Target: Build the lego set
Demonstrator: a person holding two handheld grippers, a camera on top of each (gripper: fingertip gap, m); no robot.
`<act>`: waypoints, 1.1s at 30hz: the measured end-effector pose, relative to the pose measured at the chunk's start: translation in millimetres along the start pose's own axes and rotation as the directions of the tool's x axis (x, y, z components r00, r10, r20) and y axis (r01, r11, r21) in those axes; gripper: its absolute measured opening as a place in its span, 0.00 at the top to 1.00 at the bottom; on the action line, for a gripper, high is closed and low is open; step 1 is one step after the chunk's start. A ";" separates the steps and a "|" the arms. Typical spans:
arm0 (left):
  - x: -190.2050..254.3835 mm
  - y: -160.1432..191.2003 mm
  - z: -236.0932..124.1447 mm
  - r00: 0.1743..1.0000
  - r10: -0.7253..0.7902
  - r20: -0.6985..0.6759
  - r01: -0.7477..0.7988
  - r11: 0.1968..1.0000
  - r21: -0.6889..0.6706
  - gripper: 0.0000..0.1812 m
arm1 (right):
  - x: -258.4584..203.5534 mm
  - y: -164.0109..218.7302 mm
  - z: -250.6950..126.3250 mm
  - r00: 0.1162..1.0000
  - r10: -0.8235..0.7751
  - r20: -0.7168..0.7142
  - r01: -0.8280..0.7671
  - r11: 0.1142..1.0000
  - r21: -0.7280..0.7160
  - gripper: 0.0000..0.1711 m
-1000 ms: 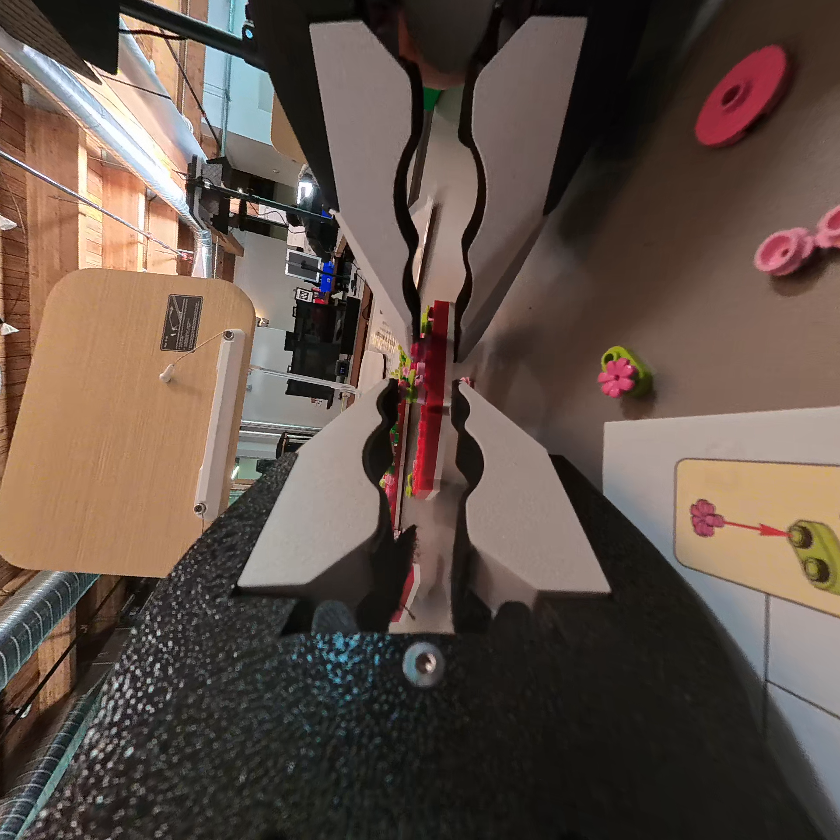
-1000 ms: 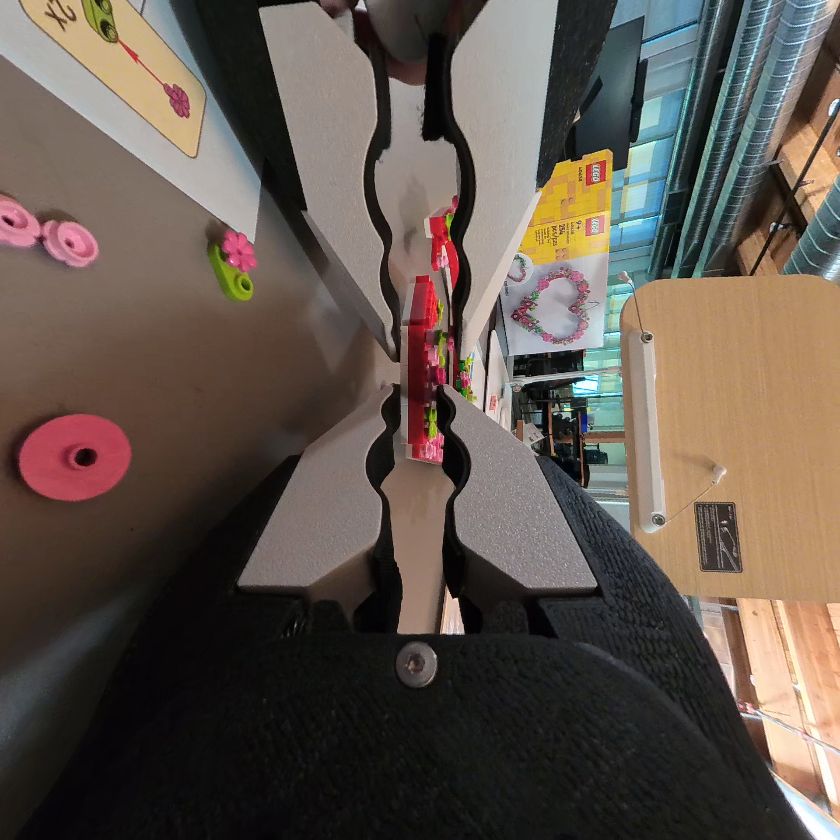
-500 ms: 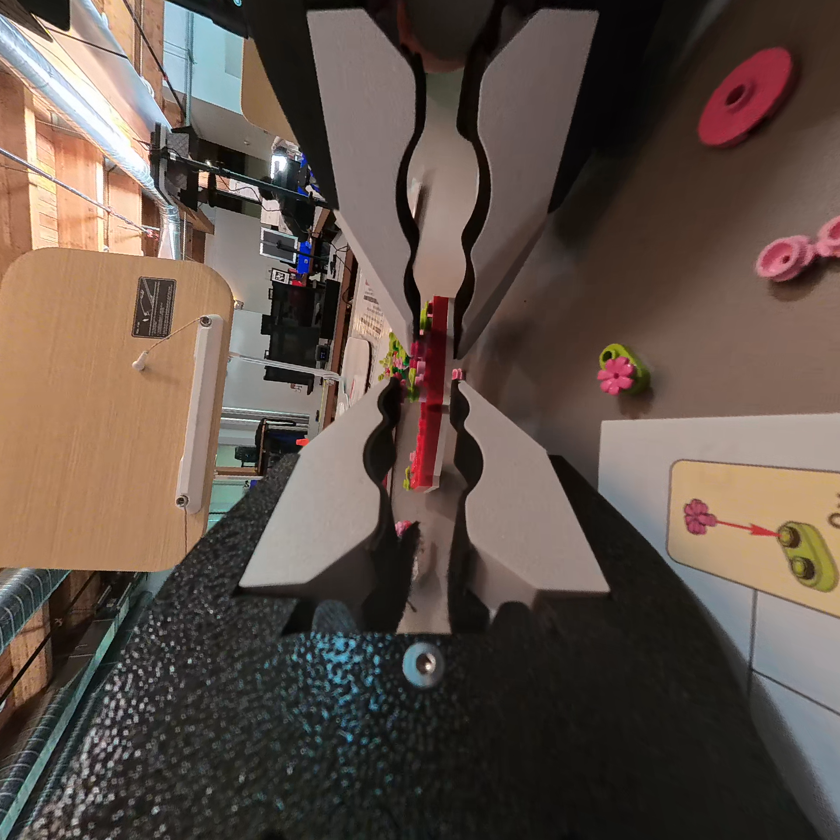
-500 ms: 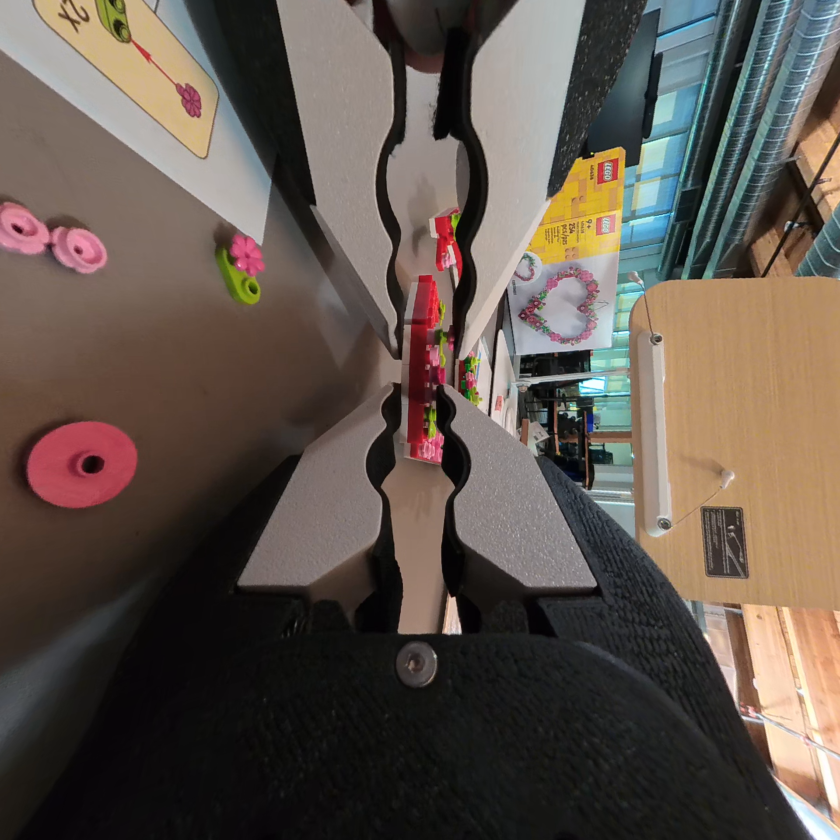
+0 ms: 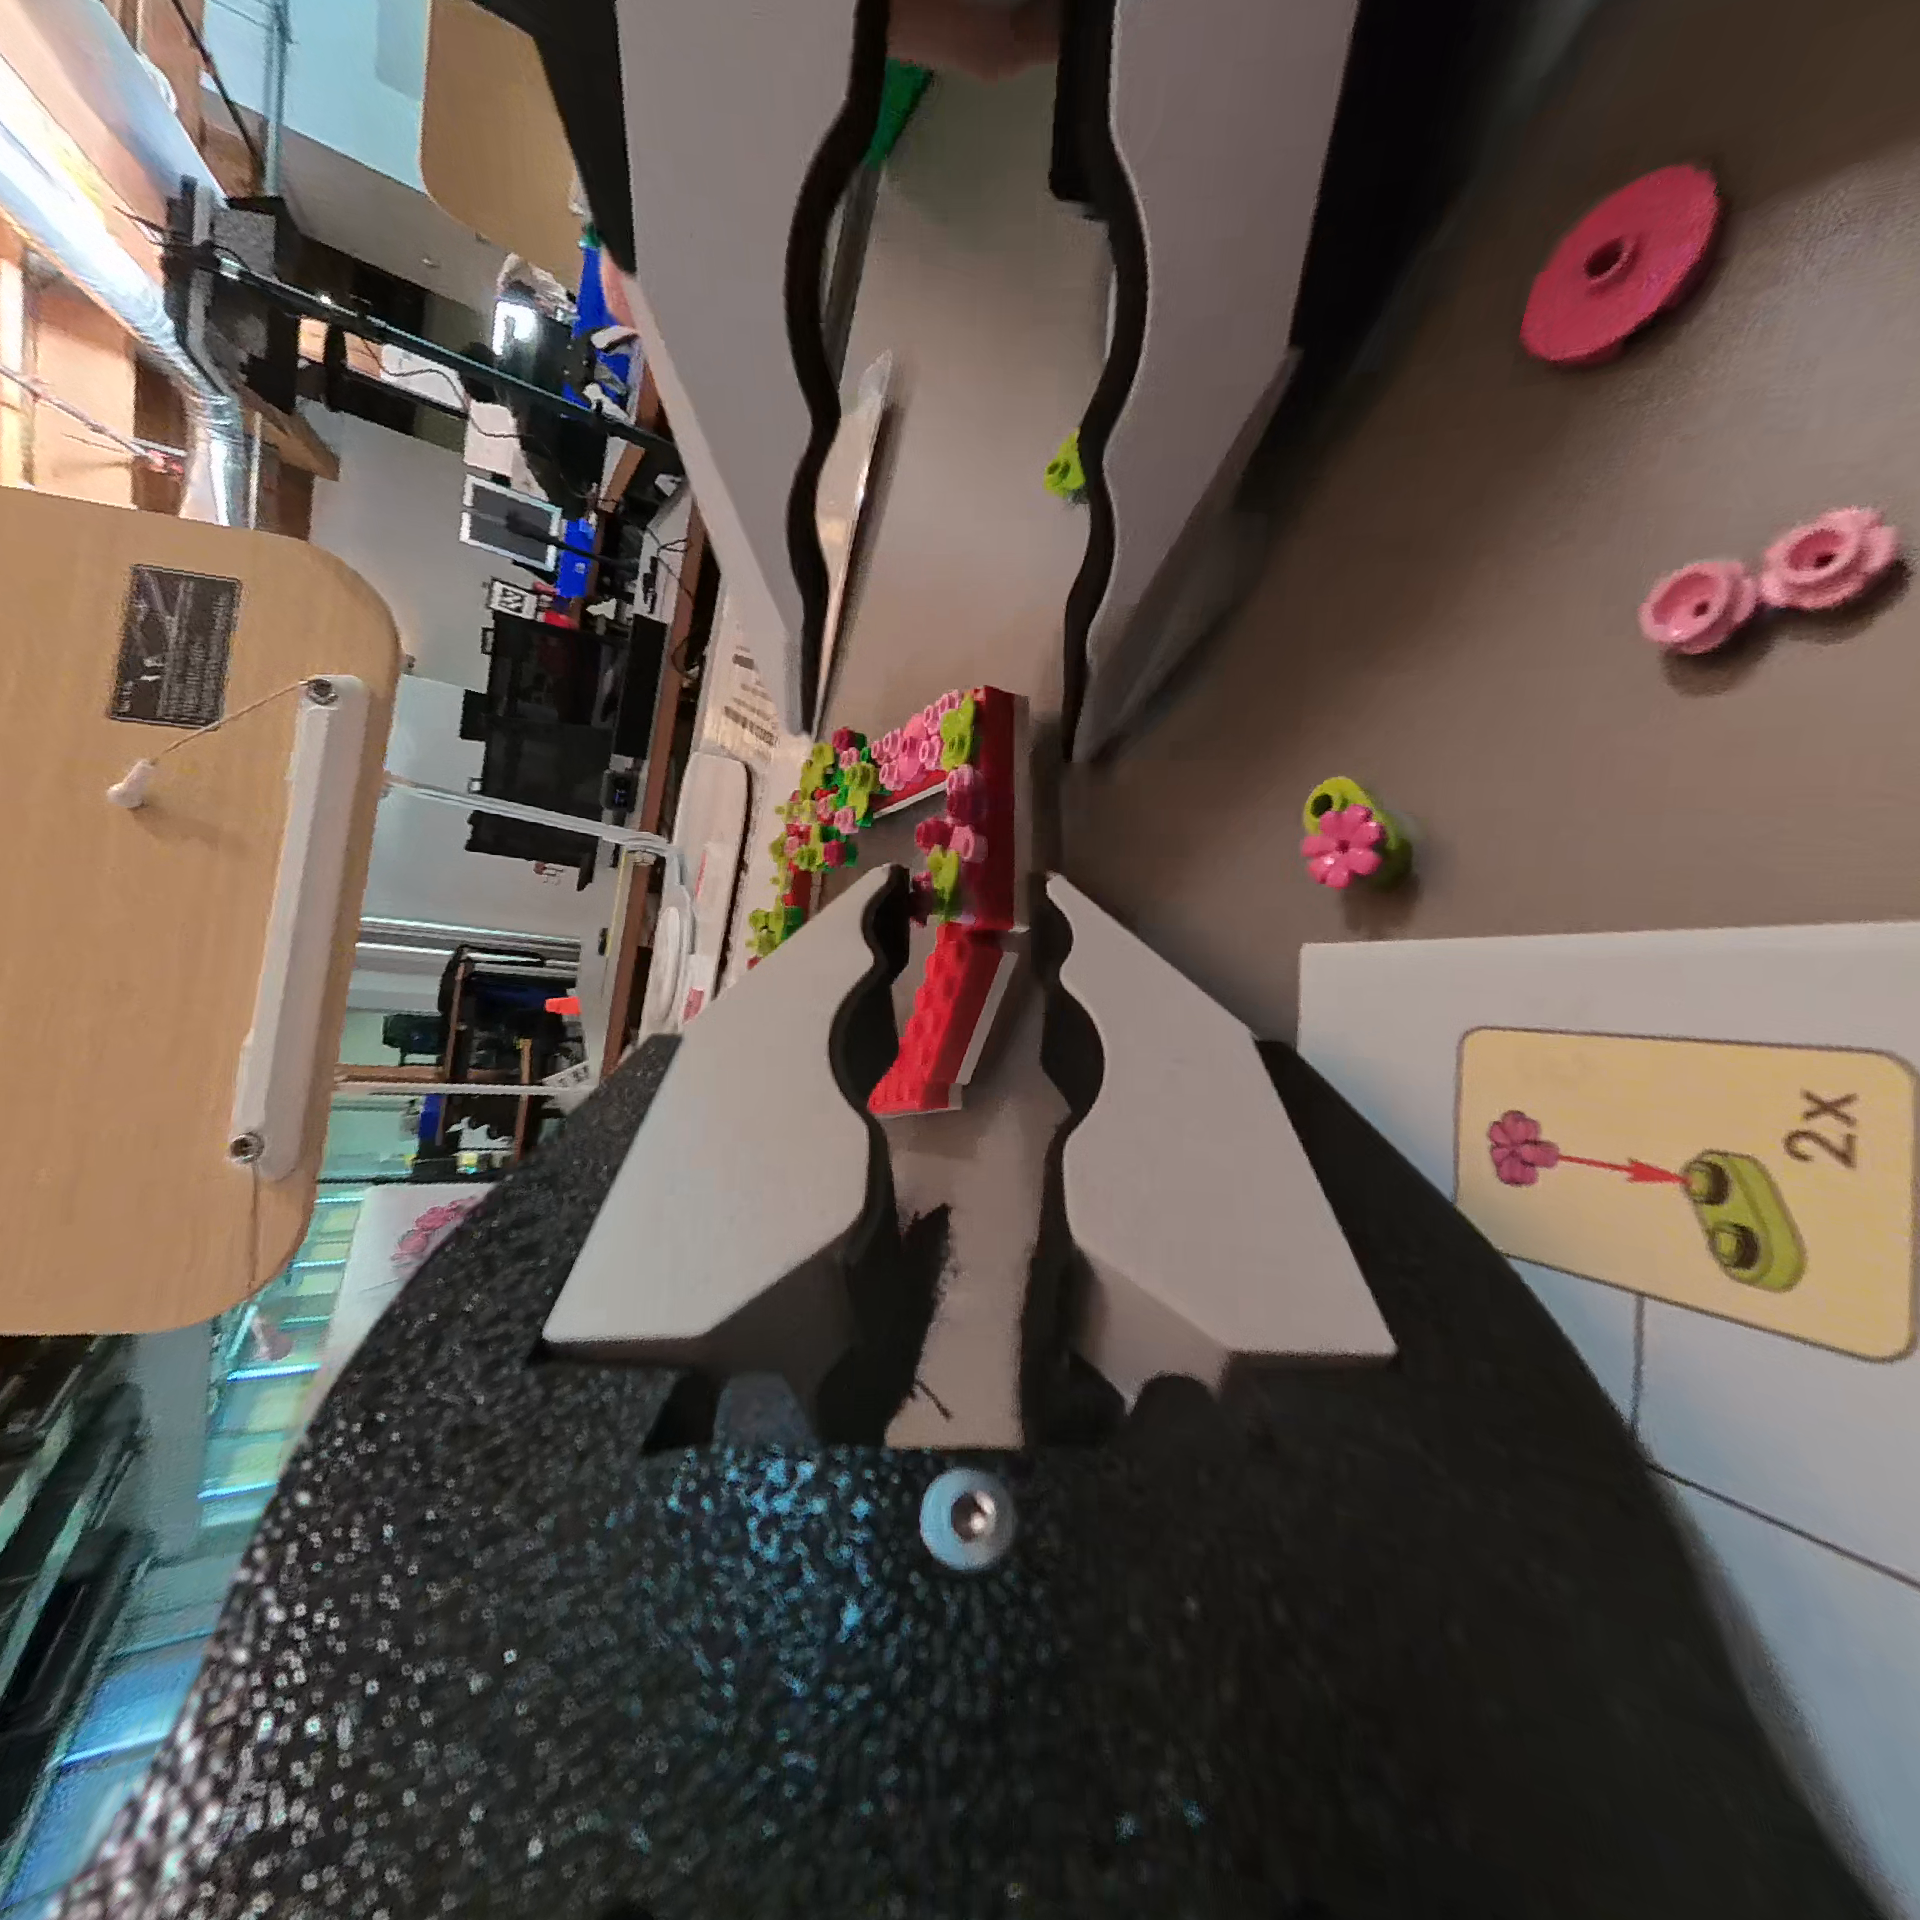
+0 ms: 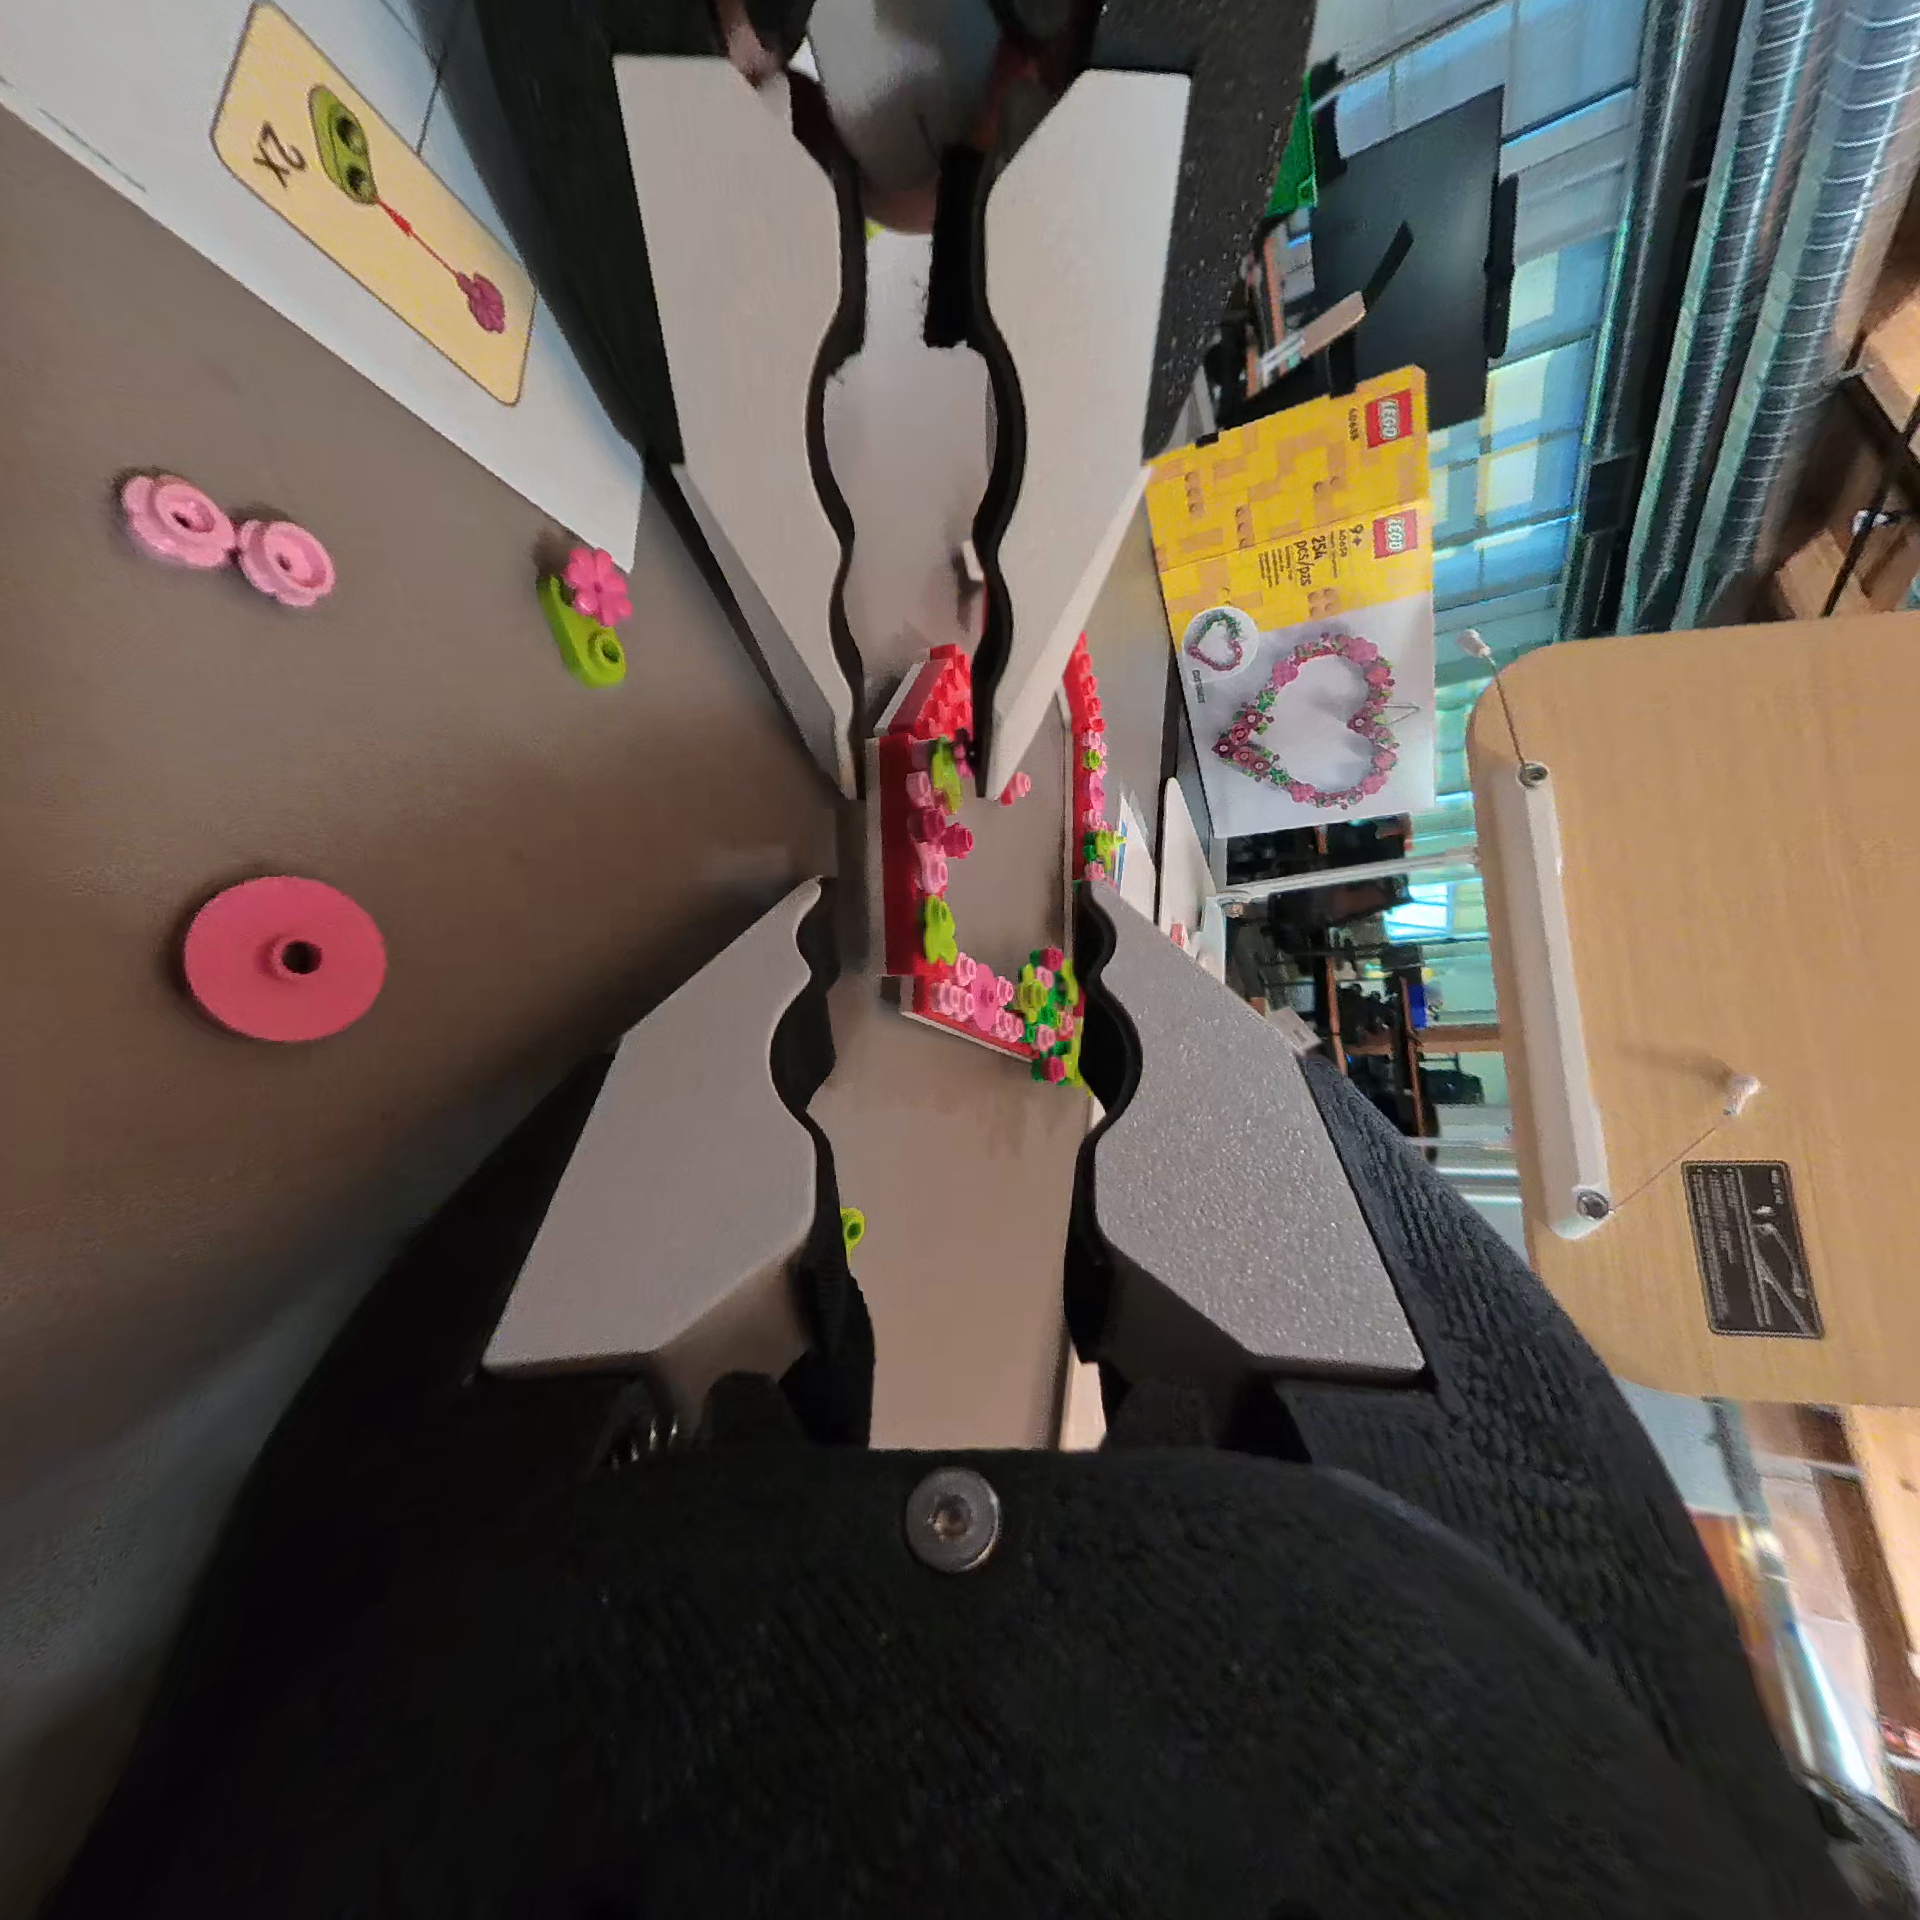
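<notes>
The red heart-shaped lego frame (image 5: 992, 805) carries pink and lime flowers and sits just over the brown table (image 5: 1507, 665). My left gripper (image 5: 966, 883) is shut on its lower red bar. My right gripper (image 6: 951, 888) is open, with its fingers on either side of the frame (image 6: 902, 810) and not touching it. In the right wrist view the left gripper (image 6: 920, 784) pinches the frame's far end. In the left wrist view the right gripper (image 5: 935, 738) stands wide open beyond the frame.
On the table lie a lime plate with a pink flower (image 5: 1351, 836), two light pink flowers (image 5: 1766, 592), a dark pink disc (image 5: 1616, 270) and a small lime piece (image 5: 1062, 478). The instruction sheet (image 5: 1558, 997) lies beside them. The set's box (image 6: 1309, 623) and a wooden chair (image 6: 1714, 987) stand behind. The grippers are tip to tip, or close to it. From the right gripper's tips to the dark pink disc (image 5: 1616, 270) is close to 9 centimeters. My right wrist view (image 6: 283, 952) looks at it from another angle.
My right gripper has opened and let go of the frame. The frame, edge-on before, now shows its studded face. The left gripper still grips it.
</notes>
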State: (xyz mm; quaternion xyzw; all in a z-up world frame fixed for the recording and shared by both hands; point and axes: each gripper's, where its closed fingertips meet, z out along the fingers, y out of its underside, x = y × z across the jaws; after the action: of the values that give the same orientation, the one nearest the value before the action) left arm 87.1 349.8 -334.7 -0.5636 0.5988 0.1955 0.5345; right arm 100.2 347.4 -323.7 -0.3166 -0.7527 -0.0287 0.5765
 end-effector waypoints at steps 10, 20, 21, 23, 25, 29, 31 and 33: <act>-4.3 -10.3 -10.4 0.928 -0.308 -0.211 0.326 0.944 0.053 0.74 | 26.0 -1.4 -14.7 0.976 0.202 -0.076 -0.191 0.972 0.137 0.69; -112.8 50.8 -92.2 0.745 -0.666 -0.030 0.655 0.723 0.220 0.66 | 57.6 0.0 -32.8 0.928 0.293 -0.228 -0.246 0.946 0.213 0.70; -122.9 67.6 -100.9 0.723 -0.690 0.025 0.665 0.707 0.241 0.67 | 60.1 2.5 -33.2 0.922 0.305 -0.240 -0.259 0.944 0.206 0.70; -140.2 98.4 -118.1 0.677 -0.723 0.136 0.665 0.681 0.306 0.70 | 64.7 7.7 -32.9 0.909 0.317 -0.270 -0.275 0.944 0.183 0.71; -146.6 122.7 -129.3 0.646 -0.736 0.202 0.656 0.671 0.346 0.72 | 67.9 11.4 -32.8 0.899 0.322 -0.297 -0.287 0.945 0.157 0.71; -140.3 155.0 -130.8 0.610 -0.751 0.251 0.658 0.658 0.366 0.73 | 73.2 18.3 -36.3 0.865 0.363 -0.348 -0.341 0.932 0.124 0.73; -137.3 160.8 -128.6 0.599 -0.765 0.238 0.666 0.640 0.382 0.73 | 76.8 20.3 -40.4 0.836 0.400 -0.376 -0.382 0.916 0.125 0.74; -135.4 162.0 -128.0 0.574 -0.790 0.214 0.682 0.606 0.408 0.74 | 80.4 20.6 -45.8 0.803 0.436 -0.407 -0.420 0.898 0.135 0.74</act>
State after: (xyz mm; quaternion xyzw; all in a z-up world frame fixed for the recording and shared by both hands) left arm -137.8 352.5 -232.8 -0.6323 0.2136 -0.0312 0.7440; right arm 138.8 380.8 -243.9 -0.4529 -0.5177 0.0477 0.7243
